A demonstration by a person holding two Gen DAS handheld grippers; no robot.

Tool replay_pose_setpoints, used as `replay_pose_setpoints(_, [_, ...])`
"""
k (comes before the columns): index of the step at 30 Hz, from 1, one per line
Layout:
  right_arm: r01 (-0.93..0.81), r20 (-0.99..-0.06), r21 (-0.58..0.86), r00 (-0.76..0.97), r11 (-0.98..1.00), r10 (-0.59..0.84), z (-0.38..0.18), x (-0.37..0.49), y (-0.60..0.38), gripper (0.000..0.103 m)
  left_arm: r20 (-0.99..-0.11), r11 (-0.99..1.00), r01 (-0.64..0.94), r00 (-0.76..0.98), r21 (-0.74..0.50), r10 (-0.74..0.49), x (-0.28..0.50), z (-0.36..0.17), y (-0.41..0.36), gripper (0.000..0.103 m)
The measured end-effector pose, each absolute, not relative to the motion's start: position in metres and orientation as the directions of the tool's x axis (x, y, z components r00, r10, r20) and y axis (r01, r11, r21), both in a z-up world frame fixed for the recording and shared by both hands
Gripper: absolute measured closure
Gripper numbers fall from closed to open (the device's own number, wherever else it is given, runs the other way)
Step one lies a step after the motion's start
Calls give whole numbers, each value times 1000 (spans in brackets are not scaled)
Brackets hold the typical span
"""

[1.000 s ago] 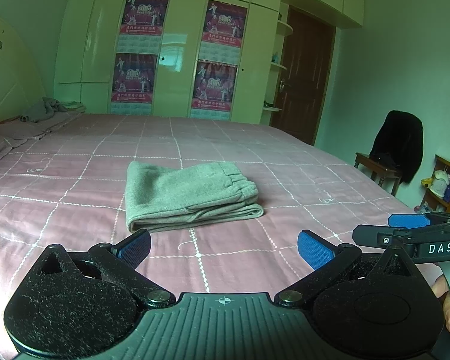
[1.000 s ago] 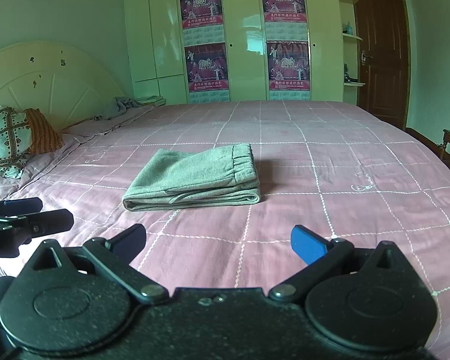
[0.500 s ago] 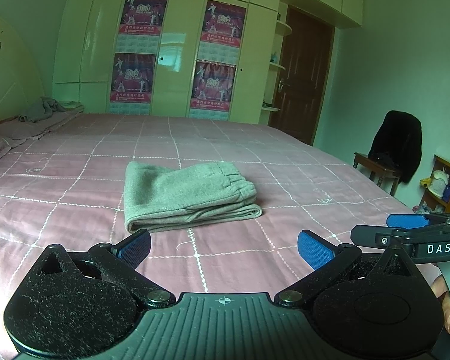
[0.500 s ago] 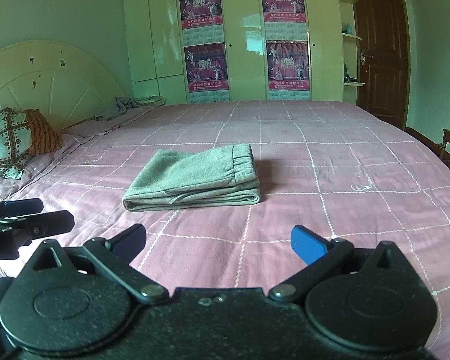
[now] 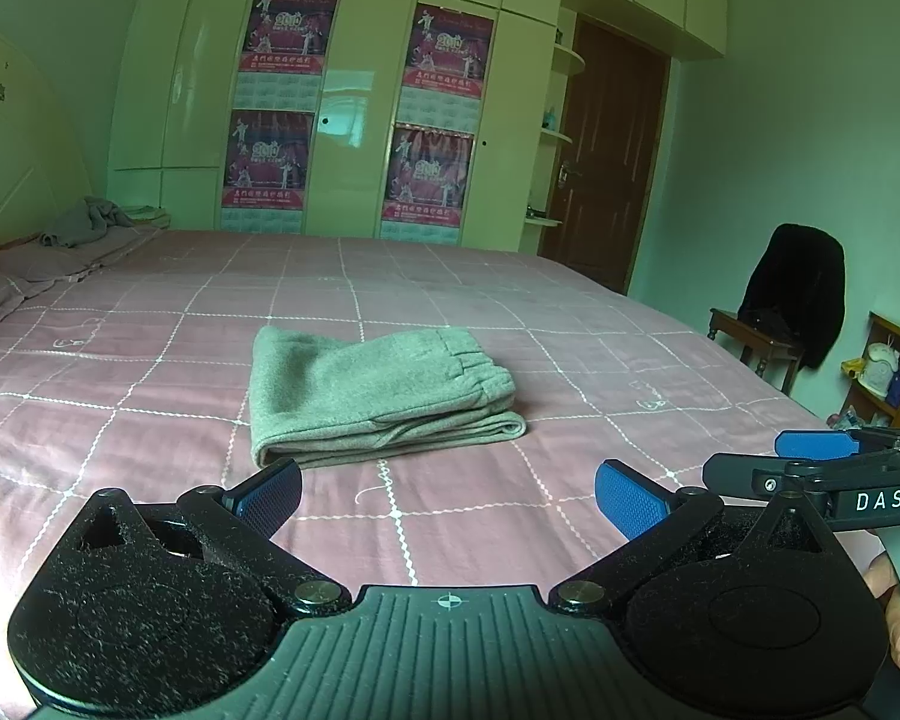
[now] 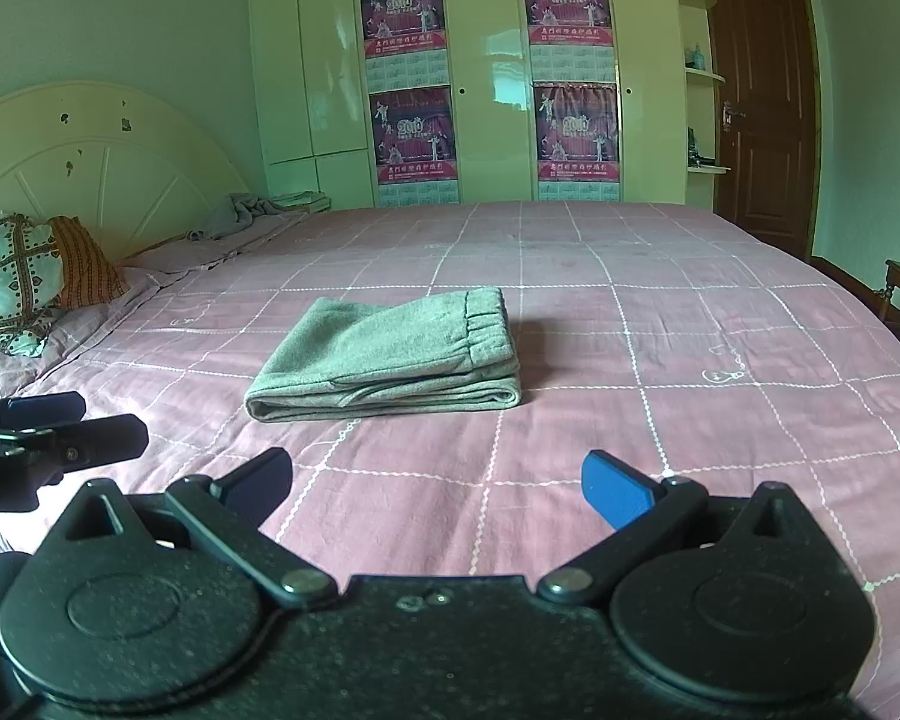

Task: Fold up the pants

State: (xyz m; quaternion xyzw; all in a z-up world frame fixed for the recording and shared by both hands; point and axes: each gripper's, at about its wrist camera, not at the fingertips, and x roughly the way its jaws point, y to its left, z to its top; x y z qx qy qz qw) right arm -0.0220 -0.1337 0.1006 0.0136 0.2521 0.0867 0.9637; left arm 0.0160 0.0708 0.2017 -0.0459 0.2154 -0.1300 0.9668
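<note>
Readable text: white letters "DAS" on the black side of the right gripper (image 5: pixel 817 457) as seen from the left wrist view; partial white letters "OLAI", cut off at the frame edge, on the side of the left gripper (image 6: pixel 54 420) as seen from the right wrist view. Four posters (image 6: pixel 404 11) on the wardrobe doors (image 6: pixel 489 78), each bearing the number "2010", with "Chinese New Year" faintly legible in script along the top. Each poster also carries a line of Chinese characters and a calendar grid below, too small to read.
</note>
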Motion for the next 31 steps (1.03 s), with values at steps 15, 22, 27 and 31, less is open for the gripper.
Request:
replay_pose_setpoints(15, [-160,-484,68,858,985,173,100,-22,-134,0,-407,962,227,872,-153,-271,17,200,73,0])
replay_pose_setpoints(22, [-163,-487,67,856,984,174,101,-23,-133,0,-409,952,270,860,-142,-305,17,200,68,0])
replay_pose_setpoints(27, [-162,-486,63,857,985,172,102,-24,-130,0,-408,951,276,859,-140,-309,16,201,67,0])
replay_pose_setpoints(31, [-163,-487,62,856,985,172,102,-24,-130,0,-412,953,266,859,-144,-302,16,201,68,0])
